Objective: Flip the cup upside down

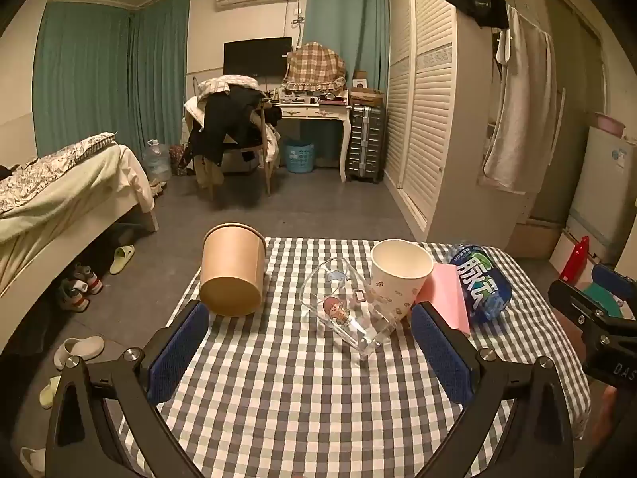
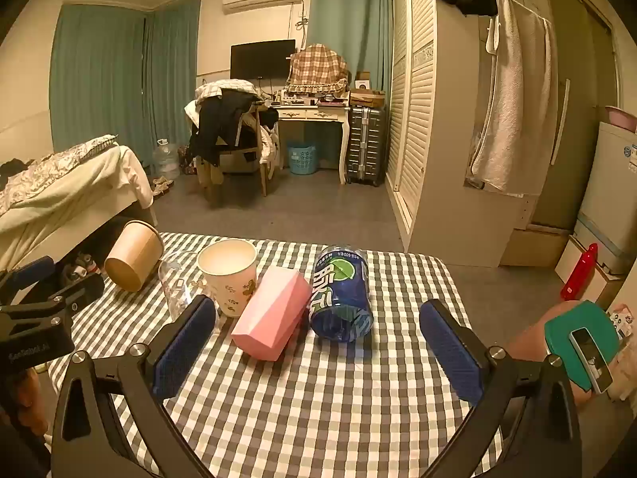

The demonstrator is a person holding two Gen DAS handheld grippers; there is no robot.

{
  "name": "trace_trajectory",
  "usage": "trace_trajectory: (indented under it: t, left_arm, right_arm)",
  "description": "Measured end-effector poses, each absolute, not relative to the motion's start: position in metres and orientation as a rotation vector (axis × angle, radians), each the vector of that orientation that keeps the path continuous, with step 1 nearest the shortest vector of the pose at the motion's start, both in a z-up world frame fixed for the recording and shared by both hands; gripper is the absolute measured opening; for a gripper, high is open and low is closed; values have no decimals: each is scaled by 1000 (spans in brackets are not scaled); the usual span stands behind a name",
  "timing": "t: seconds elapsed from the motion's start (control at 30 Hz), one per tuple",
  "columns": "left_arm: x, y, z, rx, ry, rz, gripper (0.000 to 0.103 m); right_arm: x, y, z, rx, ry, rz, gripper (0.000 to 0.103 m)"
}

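A clear glass cup (image 1: 346,310) with a cartoon print stands upright on the checked tablecloth (image 1: 298,398), mouth up; it also shows in the right wrist view (image 2: 177,283). A white paper cup (image 1: 398,275) with a flower print stands upright right behind it, also in the right wrist view (image 2: 231,275). A brown paper cup (image 1: 233,269) stands upside down at the table's left edge, also in the right wrist view (image 2: 133,255). My left gripper (image 1: 310,350) is open and empty, just short of the glass cup. My right gripper (image 2: 318,346) is open and empty, in front of the pink box and the bottle.
A pink box (image 2: 272,314) and a cut blue bottle base (image 2: 342,294) stand right of the paper cup. The table's left edge drops to a floor with slippers (image 1: 79,348). A bed (image 1: 59,199) is at left, a wardrobe (image 1: 430,99) at right.
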State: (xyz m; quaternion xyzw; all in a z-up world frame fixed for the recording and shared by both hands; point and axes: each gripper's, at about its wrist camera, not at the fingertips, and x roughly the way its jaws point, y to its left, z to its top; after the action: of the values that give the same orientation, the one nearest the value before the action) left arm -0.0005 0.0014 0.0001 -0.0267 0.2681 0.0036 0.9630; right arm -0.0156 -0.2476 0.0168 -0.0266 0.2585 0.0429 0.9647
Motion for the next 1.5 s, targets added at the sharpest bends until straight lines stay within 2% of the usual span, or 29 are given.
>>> trace_trajectory:
  t: [1.5]
  left_arm:
    - [-6,4,8,-27,528,40,103]
  right_arm:
    - [-19,-250,19,-43,524,90,103]
